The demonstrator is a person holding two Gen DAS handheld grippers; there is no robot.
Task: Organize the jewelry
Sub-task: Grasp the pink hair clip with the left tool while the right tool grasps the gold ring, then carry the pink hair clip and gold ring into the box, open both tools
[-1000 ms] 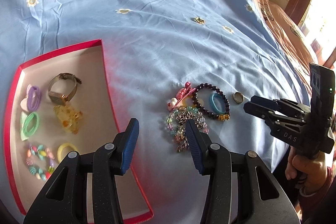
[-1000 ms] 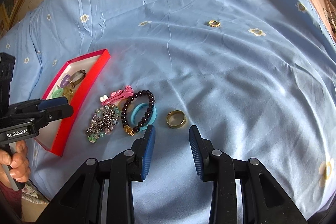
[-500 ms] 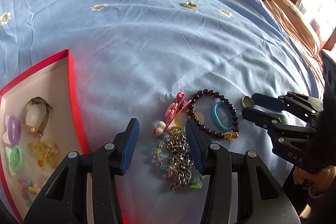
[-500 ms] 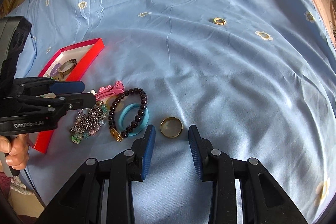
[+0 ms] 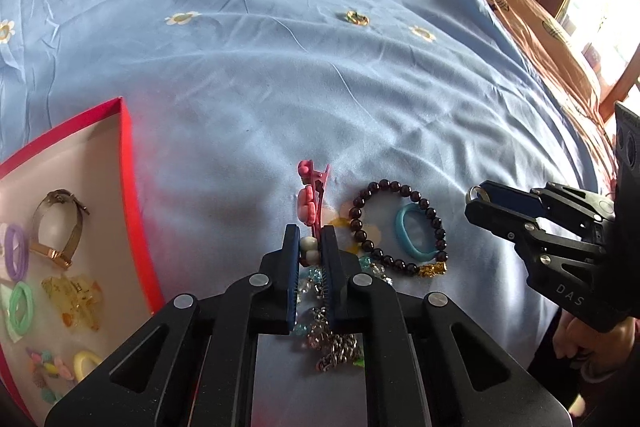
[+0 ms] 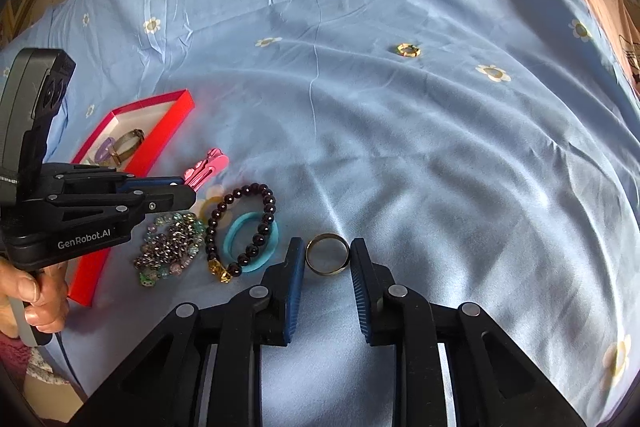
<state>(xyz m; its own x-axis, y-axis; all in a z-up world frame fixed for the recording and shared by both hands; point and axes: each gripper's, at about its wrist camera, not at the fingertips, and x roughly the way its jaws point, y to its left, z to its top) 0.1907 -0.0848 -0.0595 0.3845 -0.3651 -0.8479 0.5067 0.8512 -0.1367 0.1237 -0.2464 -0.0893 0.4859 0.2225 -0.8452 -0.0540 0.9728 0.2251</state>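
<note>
Left gripper (image 5: pixel 310 245) clamps the pink hair clip (image 5: pixel 310 195), its length running straight ahead; right gripper (image 6: pixel 327 259), closing, straddles the gold ring (image 6: pixel 327 259), pads not yet touching.

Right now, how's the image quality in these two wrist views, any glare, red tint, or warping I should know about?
Left wrist view: the window at upper right is blown out, the red box casts a pink glow on the blue sheet, and the fisheye curves the edges. Right wrist view: even daylight, the gold ring sharp, corners dark from the lens rim.
</note>
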